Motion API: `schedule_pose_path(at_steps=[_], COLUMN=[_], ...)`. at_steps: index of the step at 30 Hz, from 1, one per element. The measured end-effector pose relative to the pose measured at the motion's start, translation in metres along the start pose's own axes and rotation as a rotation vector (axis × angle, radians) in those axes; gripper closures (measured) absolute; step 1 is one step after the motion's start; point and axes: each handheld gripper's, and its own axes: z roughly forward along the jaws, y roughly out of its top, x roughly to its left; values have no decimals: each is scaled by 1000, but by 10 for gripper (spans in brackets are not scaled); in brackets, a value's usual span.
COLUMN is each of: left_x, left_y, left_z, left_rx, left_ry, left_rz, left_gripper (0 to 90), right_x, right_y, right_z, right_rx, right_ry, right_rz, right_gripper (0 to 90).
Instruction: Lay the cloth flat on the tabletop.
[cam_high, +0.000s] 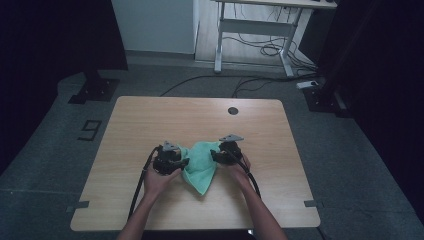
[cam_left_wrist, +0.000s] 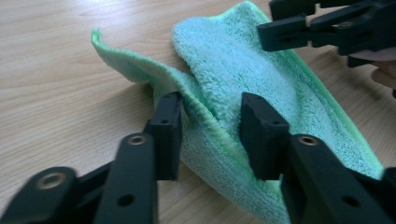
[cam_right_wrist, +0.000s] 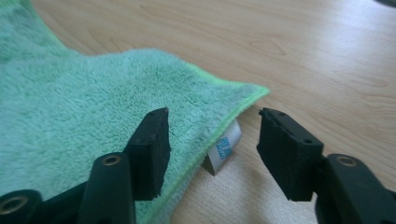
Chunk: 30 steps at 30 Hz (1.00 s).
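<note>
While the left gripper straddles a cloth ridge, unclamped, the right gripper stands open at the corner; next, clamp both.

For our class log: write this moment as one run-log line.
left gripper: astride raised fold of green cloth | right gripper: open over cloth edge
</note>
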Motion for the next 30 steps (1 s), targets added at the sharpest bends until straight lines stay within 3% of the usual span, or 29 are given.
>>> schedule_pose_path(at_steps=[6, 7, 8, 11, 12, 13, 14, 19, 24, 30], left_x=[-1, -1, -1, 0, 0, 0, 1, 5, 9, 16], left_y=[-2, -3, -3, -3, -3, -3, -4, -4, 0, 29], left_z=[-1, -1, -1, -3, -3, -4, -6, -12, -23, -41], left_rx=[0, -3, -3, -6, -6, -12, -26, -52, -94, -148], left_ry=[-2, 3, 3, -1, -1, 8, 18, 28, 52, 85], left_rz=[9, 9, 9, 18, 18, 22, 21, 15, 17, 36], left_gripper=[746, 771, 781, 819, 828, 841, 851, 869, 874, 877], right_x=[0, 0, 0, 0, 0, 1, 1, -2, -8, -18], right_y=[-2, -3, -3, -1, -1, -1, 0, 1, 8, 28], right_z=[11, 12, 12, 13, 13, 13, 12, 8, -10, -38], right_rx=[42, 38, 38, 32, 32, 36, 39, 43, -15, -114], right_ry=[-10, -15, -15, -31, -31, -33, -26, -17, -23, -70], right_rz=[-13, -21, -21, -30, -30, -45, -47, -45, -37, -31], right_gripper=[570, 636, 636, 765, 765, 836, 852, 867, 868, 870])
